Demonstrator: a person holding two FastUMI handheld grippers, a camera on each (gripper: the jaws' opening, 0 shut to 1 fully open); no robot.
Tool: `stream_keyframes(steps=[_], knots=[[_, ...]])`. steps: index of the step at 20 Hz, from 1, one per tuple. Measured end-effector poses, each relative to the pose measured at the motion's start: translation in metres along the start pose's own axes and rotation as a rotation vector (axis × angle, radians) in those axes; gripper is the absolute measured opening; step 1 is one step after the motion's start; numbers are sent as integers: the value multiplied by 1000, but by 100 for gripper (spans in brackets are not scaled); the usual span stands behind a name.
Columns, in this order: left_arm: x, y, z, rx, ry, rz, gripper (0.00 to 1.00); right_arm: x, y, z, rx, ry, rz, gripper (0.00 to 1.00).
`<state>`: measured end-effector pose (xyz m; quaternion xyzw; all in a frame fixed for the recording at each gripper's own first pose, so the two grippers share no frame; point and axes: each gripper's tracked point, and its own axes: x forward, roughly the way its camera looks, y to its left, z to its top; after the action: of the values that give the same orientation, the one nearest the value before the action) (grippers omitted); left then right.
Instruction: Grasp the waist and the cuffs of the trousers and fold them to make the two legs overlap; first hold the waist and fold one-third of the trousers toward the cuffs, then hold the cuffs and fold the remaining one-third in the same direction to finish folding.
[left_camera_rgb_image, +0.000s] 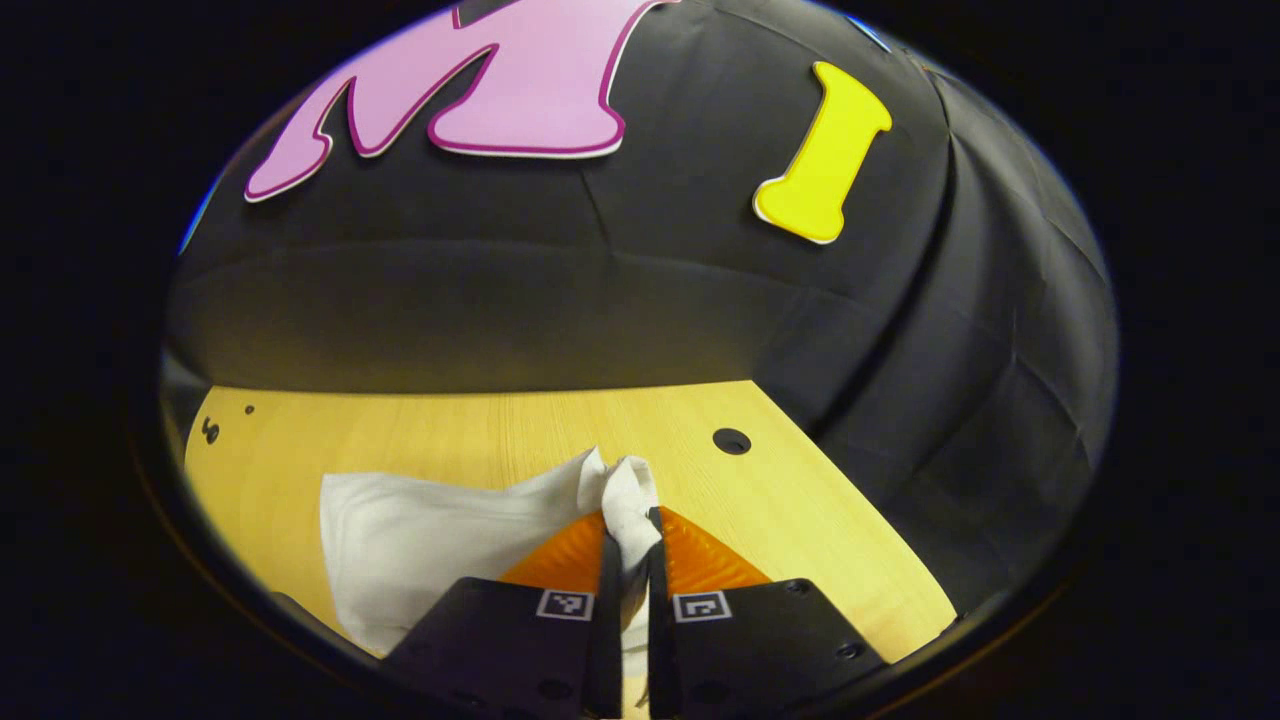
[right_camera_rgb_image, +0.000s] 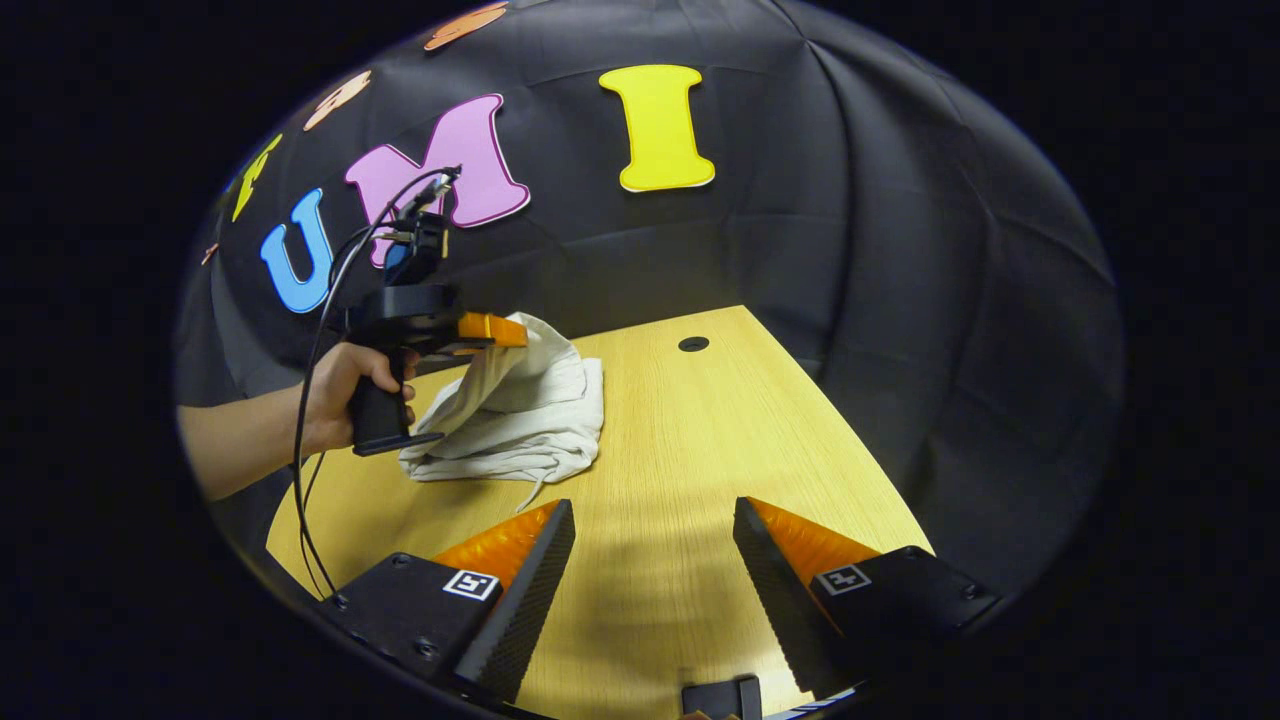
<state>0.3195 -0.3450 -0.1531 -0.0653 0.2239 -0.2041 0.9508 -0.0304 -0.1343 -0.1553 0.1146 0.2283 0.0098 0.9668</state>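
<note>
The white trousers (right_camera_rgb_image: 520, 415) lie bunched in a folded heap on the wooden table (right_camera_rgb_image: 700, 440). My left gripper (left_camera_rgb_image: 630, 520) is shut on a pinched fold of the trousers (left_camera_rgb_image: 420, 540) and holds it lifted above the heap. In the right gripper view that same gripper (right_camera_rgb_image: 500, 330) is held by a hand (right_camera_rgb_image: 345, 385) at the left, with the cloth draping down from its tips. A drawstring trails from the heap's near edge. My right gripper (right_camera_rgb_image: 655, 520) hovers open over bare table, in front and to the right of the trousers, holding nothing.
A round hole (right_camera_rgb_image: 693, 344) is cut in the tabletop near its far edge, also visible as the hole (left_camera_rgb_image: 731, 441) in the left gripper view. Black cables (right_camera_rgb_image: 320, 330) hang from the left gripper's handle. The black cloth wall closes the table's far and right sides.
</note>
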Motion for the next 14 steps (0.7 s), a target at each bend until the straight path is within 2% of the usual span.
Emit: stream_keyframes(steps=[1,2,4,6,9,10,14], knots=[[0,1,-2,4,2,3,10,0,0,0,1,-7,4,98],[-4,0,-2,9,-1,3,24,1,1,1,6,-11,8,98],[-14,-4,-2,26,-10,-2,34,0,1,1,20,-13,14,98],[-26,-5,3,41,-32,-9,67,-4,-1,1,35,-14,13,98],[-51,9,2,93,-47,40,97,-10,-3,8,38,-30,-2,98],[-63,12,3,105,-54,47,100,-13,-3,11,31,-36,-8,98],[-123,40,6,98,-101,82,99,-28,7,28,28,-70,-22,98]])
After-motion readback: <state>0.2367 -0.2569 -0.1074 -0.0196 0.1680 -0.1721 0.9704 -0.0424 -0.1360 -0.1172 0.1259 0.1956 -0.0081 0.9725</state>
